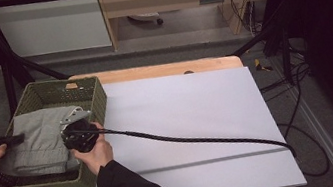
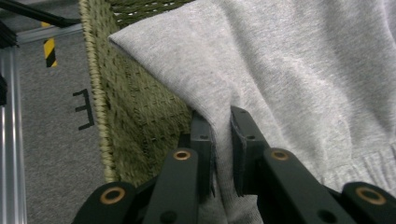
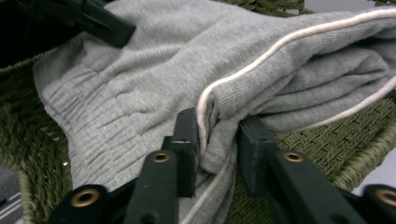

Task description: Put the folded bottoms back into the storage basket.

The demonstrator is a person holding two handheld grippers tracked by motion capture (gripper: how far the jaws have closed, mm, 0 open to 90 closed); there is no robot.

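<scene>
A grey knit garment [image 1: 40, 139] with white piping lies folded in a green woven basket [image 1: 98, 91] at the table's left end. My left gripper [image 1: 19, 138] reaches in from the left and is shut on an edge of the garment [image 2: 303, 70], fabric pinched between its jaws [image 2: 220, 121], close to the basket wall [image 2: 135, 116]. My right gripper [image 1: 67, 143] comes in from the basket's right side. Its jaws [image 3: 217, 126] hold a bunched fold of the garment [image 3: 140, 70] by the piped edge, over the basket's floor [image 3: 336, 140]. The left gripper [image 3: 102, 21] shows farther off.
A white sheet [image 1: 183, 116] covers the table to the right of the basket. The right gripper's black cable [image 1: 187, 140] trails across it to the right edge. Black frame bars and floor cables [image 1: 293, 78] stand beyond the table's right side.
</scene>
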